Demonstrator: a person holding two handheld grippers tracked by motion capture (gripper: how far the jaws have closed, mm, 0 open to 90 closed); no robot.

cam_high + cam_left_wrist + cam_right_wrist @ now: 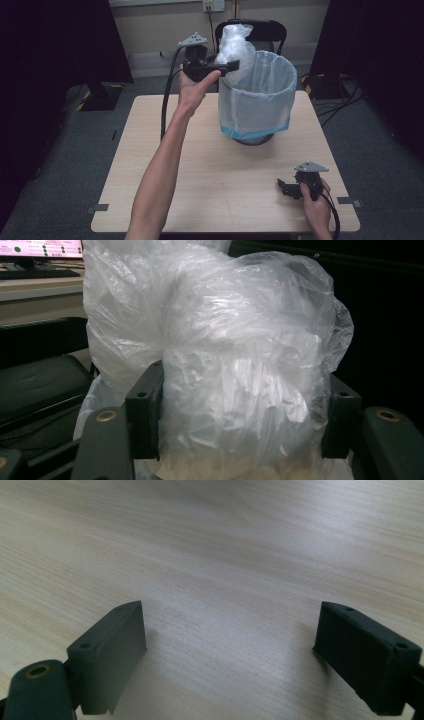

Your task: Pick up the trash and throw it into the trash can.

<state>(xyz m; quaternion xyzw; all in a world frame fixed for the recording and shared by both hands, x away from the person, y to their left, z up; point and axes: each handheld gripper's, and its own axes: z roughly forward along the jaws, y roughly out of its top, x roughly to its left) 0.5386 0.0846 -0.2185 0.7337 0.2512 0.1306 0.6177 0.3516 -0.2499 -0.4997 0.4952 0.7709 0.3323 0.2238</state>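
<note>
A pale wood-grain counter (200,175) stands on grey carpet in a dim room, with black drapes at both upper corners of the high view and a cream wall across the top. Nearest, at the lower right of that view, the person's right hand (316,202) rests the right tongs (283,187) on the counter close to its front right corner; in the right gripper view the two black jaws stand wide apart with bare wood grain between them, gripping nothing. At the lower middle the left forearm (157,175) reaches up the frame to the left hand (192,90), which holds the left tongs (235,64) raised at the upper centre, a black cable hanging from them toward the counter. These tongs are closed on a bunched clear plastic bag (234,42), and in the left gripper view the crinkled film (225,370) bulges between and above the two jaws. Just right of the tongs, at the upper centre right, a round bin (257,92) lined with translucent plastic stands on the far part of the counter; the bunched bag sits over its left rim. Behind it is a black chair (267,30). At the upper left of the left gripper view a lit screen (40,247) shows writing too small to read.
</note>
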